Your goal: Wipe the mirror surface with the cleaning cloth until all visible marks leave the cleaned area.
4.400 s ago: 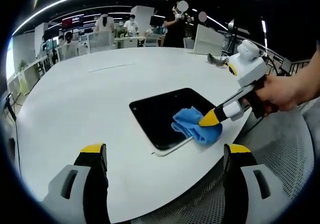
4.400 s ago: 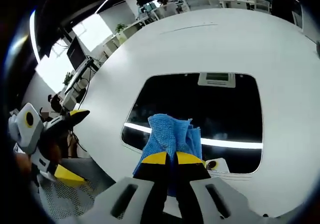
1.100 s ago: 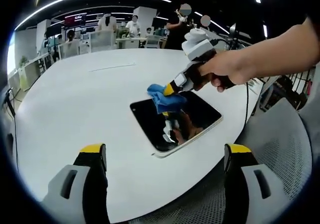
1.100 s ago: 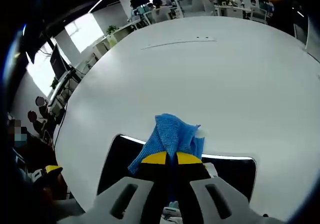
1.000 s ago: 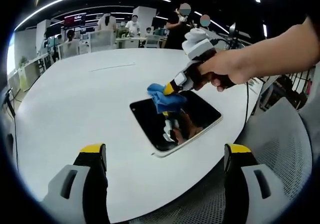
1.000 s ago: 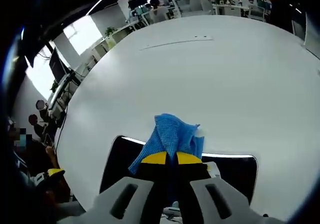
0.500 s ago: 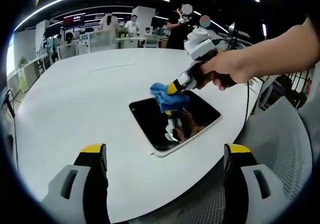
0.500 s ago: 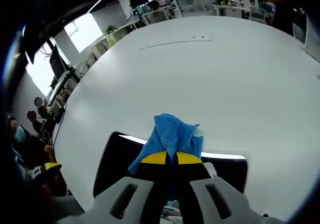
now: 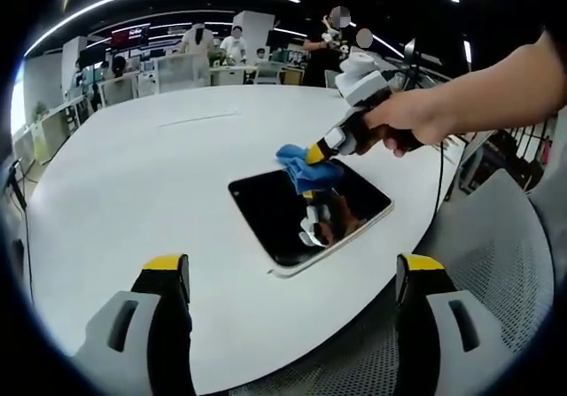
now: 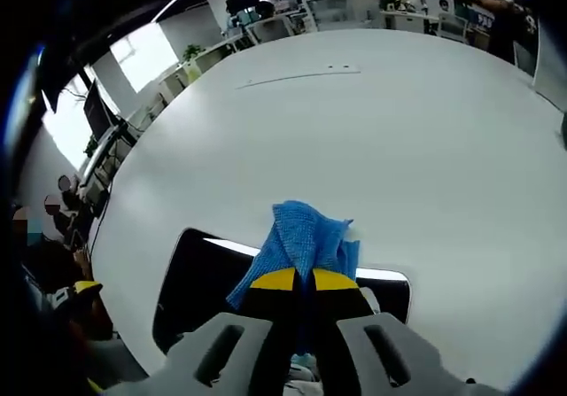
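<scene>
A dark rectangular mirror (image 9: 301,214) lies flat on the round white table (image 9: 159,166), near its right edge. My right gripper (image 9: 315,153), held in a person's hand, is shut on a crumpled blue cloth (image 9: 306,169) and presses it on the mirror's far edge. In the right gripper view the cloth (image 10: 306,241) bunches up between the yellow-tipped jaws of my right gripper (image 10: 304,280), with the mirror (image 10: 199,281) beneath. My left gripper (image 9: 288,267) hangs open over the table's near edge, well short of the mirror, holding nothing.
The table (image 10: 399,130) stretches wide beyond the mirror. Desks, chairs and several people (image 9: 235,42) stand at the far side of the room. A mesh chair seat (image 9: 496,263) sits right of the table.
My right gripper has slid the cloth to the right along the mirror's far edge. The left gripper has stayed put.
</scene>
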Demonstrator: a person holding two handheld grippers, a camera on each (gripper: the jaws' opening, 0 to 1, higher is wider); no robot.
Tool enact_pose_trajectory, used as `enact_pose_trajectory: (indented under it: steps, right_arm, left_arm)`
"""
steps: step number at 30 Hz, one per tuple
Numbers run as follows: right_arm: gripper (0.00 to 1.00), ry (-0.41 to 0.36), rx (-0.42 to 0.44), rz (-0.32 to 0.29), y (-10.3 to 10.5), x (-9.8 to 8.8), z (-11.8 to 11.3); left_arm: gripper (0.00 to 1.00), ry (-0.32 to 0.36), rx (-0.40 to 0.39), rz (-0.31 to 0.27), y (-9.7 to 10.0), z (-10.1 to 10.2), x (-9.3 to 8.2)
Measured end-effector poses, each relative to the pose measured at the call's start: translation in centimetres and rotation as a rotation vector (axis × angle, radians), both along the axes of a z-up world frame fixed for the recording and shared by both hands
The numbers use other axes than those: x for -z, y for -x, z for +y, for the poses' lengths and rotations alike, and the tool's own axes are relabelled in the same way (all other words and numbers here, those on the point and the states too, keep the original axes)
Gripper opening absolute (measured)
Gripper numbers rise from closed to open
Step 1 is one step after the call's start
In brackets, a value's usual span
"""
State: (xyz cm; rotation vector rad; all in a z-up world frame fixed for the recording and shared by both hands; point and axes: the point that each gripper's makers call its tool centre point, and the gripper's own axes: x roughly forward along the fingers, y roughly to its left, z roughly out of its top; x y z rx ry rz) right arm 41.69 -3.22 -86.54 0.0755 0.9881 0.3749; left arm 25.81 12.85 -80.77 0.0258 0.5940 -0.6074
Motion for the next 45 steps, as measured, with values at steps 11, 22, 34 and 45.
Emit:
enact_pose_trajectory:
  steps: [11,22,34,45]
  right_arm:
    - [0.00,0.024,0.001,-0.006,-0.1,0.1,-1.7]
    - [0.00,0.017,0.030,-0.008,0.0,0.0,-1.9]
    - [0.00,-0.028,0.096,-0.023,2.0,0.1,-2.4]
    - [0.00,-0.040,0.104,-0.035,4.2,0.0,-2.1]
  left_arm:
    - [0.96,-0.001,0.002,0.005,0.1,0.0,0.1]
    - [0.97,-0.001,-0.001,-0.006,-0.1,0.1,0.0]
    - [0.98,0.002,-0.007,-0.015,-0.2,0.1,-0.2]
    - [0.99,0.004,-0.015,-0.018,-0.3,0.2,-0.2]
